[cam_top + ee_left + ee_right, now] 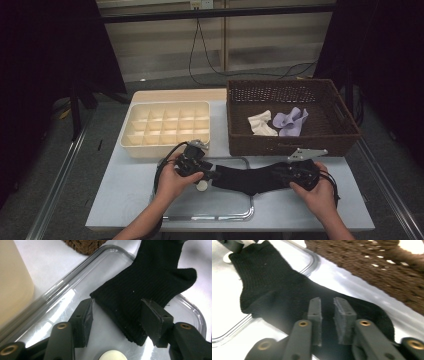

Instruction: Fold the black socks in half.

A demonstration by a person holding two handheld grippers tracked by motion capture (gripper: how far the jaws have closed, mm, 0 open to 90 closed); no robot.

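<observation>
Currently the left gripper [115, 315] stands roughly half open at the cuff end of the black sock [150, 282]. The jaws straddle that end; the pads do not press on the fabric, so nothing is held on this side.

The right gripper [327, 317] has its jaws drawn nearly together over the toe end of the sock, with a narrow gap remaining. Whether a fold of fabric is pinched in that gap cannot be determined from the right gripper view.

The sock lies flat and stretched lengthwise between both grippers. Its cuff half rests on the clear tray [235, 212]; its toe half extends past the tray rim onto the white table [120, 195].

Behind the tray stands the wicker basket [240, 130], containing a white sock [262, 124] and a lilac sock [291, 120]. Left of the basket sits the cream divided organiser [131, 125], whose compartments hold nothing.

Assessment: one sock has been laid out and straightened. Folding or rolling it and placing it in a compartment appear to remain, as do the two socks in the basket.
</observation>
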